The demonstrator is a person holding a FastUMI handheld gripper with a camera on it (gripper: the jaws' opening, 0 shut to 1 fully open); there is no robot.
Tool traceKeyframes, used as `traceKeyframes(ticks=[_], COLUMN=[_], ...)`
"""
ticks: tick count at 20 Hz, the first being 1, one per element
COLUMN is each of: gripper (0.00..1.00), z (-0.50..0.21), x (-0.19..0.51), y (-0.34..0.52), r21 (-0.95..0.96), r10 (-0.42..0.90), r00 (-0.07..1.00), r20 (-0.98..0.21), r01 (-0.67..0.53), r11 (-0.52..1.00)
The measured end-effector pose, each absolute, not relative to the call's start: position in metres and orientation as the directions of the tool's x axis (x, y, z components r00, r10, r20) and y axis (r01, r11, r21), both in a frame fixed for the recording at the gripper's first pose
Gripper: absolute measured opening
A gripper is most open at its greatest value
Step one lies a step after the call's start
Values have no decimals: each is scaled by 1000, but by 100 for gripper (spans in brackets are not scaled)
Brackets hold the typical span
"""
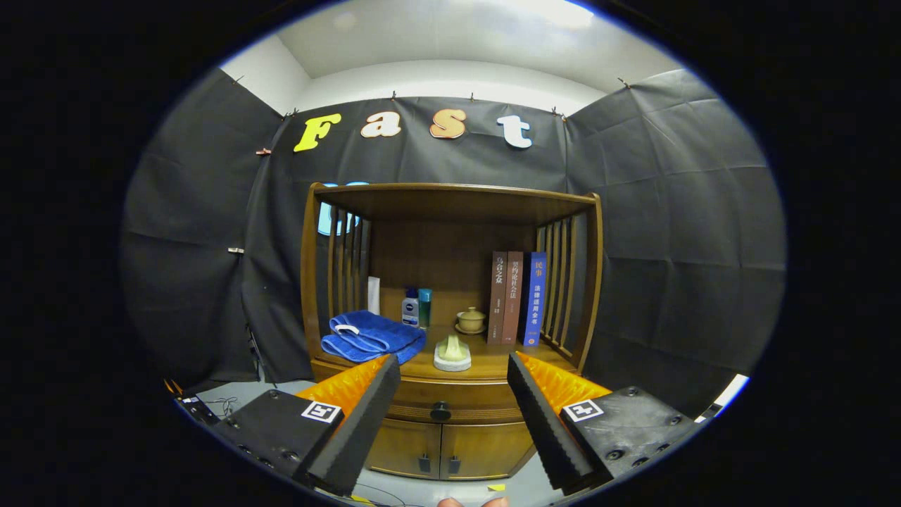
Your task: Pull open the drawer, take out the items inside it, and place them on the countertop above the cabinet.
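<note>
Gripper view: claw (454,384) agape before closed drawer (443,407).

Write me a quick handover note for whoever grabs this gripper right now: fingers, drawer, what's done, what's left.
Gripper: open, holding nothing, fingers spread and aimed at the cabinet front, still short of it.
Drawer: shut, its dark knob seen between the fingers, just beyond them. Contents hidden.
Countertop: already carries a blue towel, two bottles, a small lidded cup, a pale item on a white dish and three books.
Done: nothing yet.
Left: grip the knob, pull the drawer open, lift out the items, set them on a bare part of the countertop.
</note>
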State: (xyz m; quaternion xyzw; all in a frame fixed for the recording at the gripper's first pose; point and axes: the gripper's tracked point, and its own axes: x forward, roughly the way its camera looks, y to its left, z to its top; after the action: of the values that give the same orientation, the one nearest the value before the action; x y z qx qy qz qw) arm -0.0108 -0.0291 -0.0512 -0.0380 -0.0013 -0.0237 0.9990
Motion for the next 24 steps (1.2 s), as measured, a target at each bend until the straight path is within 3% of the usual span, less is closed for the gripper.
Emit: traceKeyframes(ticks=[24], gripper=[99], z=[-52], x=[-14], y=[-30], r21=[-56], r10=[-54], r00=[998], r20=[16], r01=[55], r11=[997])
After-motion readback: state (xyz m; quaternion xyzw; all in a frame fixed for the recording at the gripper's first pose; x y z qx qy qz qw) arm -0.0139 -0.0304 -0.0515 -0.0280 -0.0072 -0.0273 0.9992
